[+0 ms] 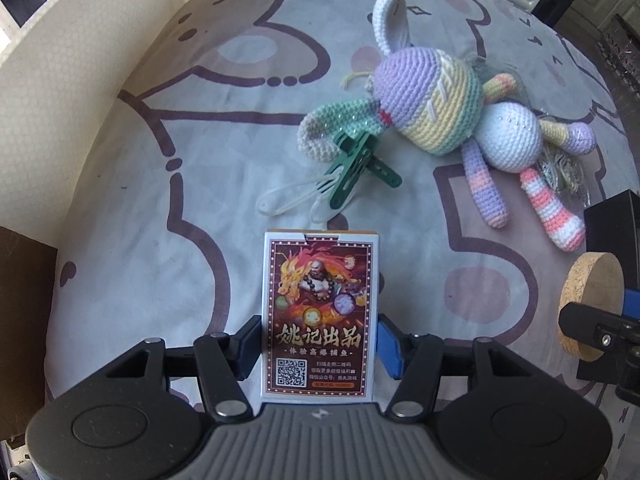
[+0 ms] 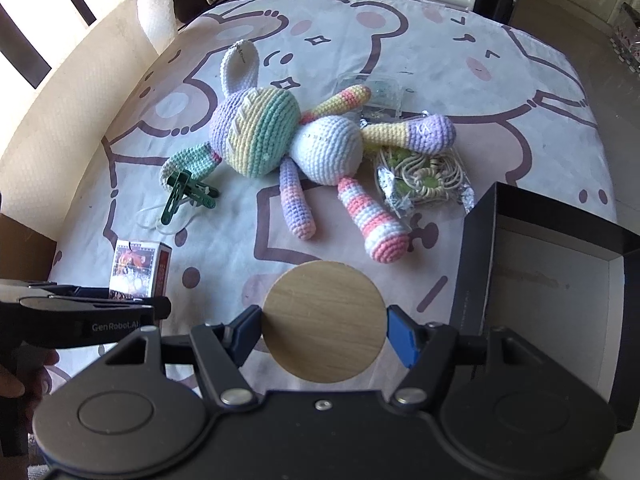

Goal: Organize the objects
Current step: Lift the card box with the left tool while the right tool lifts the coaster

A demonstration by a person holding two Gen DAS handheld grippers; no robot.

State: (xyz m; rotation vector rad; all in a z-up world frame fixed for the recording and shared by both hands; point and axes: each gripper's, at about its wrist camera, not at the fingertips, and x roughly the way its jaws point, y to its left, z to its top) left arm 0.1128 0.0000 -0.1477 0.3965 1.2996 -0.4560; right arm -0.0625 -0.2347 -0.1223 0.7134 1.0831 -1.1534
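Over the bunny-print surface [image 2: 460, 60], left fingers [image 1: 390, 344] pinch a stiff, light card box [image 1: 318, 312] by its long edges, right fingers [image 2: 402, 336] a rigid wooden disc [image 2: 325, 322] across its rim.

Right gripper [image 2: 325, 332] clamps a round wooden coaster [image 2: 325, 322]; open black cardboard box [image 2: 476, 264] to its right, pastel crocheted rabbit [image 2: 288, 140] beyond.

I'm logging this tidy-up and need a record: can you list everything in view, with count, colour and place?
Card box: one, dark red, in left gripper.
Wooden disc: one, tan, in right gripper.
Crochet bunny: one, pastel stripes, lying mid-table.
Clothespin: one, green, by bunny's ear.
Clear-wrapped packet: one, cream and green, right of bunny.
Open box: one, black, table's right edge.
Tablecloth: one, white, bear print.
Left gripper: black, shut.
Right gripper: black, shut.
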